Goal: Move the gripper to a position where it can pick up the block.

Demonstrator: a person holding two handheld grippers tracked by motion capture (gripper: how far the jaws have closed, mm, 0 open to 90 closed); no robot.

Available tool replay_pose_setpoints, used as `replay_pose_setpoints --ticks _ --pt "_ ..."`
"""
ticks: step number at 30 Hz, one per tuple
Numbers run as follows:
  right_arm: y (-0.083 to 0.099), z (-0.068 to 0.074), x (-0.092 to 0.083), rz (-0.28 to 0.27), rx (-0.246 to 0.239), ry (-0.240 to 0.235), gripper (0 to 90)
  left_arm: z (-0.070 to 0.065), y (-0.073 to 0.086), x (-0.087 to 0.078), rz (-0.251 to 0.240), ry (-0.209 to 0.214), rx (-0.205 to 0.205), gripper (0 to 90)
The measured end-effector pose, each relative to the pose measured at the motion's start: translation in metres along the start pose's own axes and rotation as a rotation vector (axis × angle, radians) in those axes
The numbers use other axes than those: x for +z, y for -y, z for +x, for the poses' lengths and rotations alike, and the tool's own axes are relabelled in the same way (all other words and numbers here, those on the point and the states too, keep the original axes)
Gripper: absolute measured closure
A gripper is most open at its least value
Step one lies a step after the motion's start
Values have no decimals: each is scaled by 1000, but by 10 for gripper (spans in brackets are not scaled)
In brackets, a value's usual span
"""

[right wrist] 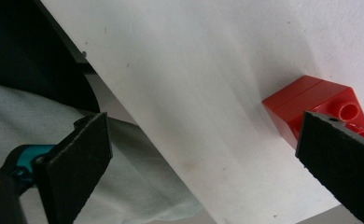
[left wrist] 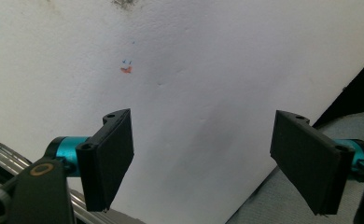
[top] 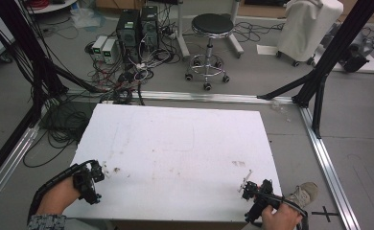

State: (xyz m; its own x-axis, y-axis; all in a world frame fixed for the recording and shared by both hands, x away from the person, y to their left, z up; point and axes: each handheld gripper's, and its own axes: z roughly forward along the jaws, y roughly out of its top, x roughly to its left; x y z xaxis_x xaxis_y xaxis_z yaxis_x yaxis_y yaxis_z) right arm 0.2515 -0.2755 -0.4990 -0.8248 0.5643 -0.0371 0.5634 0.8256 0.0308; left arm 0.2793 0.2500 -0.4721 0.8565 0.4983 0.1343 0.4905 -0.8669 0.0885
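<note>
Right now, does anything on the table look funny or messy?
A little. A red toy brick lies near the table's edge, beside the open right tongs. An orange and blue speck and dirty smudges mark the white top. Nothing is spilled or broken.

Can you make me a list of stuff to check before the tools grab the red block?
1. Right tool open: ok, its jaws stand wide apart.
2. Left tool open: ok, wide apart with nothing between.
3. Red block in reach of the right tool: ok, it lies on the white table beside one jaw.
4. Block lined up between the jaws: not ok, it sits off to one side, partly behind a jaw.
5. Block safe from falling: cannot tell, it looks close to the table's edge.
6. Block free of other things: ok, bare table beside it.
</note>
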Motion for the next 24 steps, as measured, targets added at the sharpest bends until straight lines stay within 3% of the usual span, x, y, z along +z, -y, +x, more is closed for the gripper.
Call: replay_pose_setpoints --ticks 24 --pt "0 0 -2 -7 -9 -9 29 -1 0 0 -8 5 -3 217"
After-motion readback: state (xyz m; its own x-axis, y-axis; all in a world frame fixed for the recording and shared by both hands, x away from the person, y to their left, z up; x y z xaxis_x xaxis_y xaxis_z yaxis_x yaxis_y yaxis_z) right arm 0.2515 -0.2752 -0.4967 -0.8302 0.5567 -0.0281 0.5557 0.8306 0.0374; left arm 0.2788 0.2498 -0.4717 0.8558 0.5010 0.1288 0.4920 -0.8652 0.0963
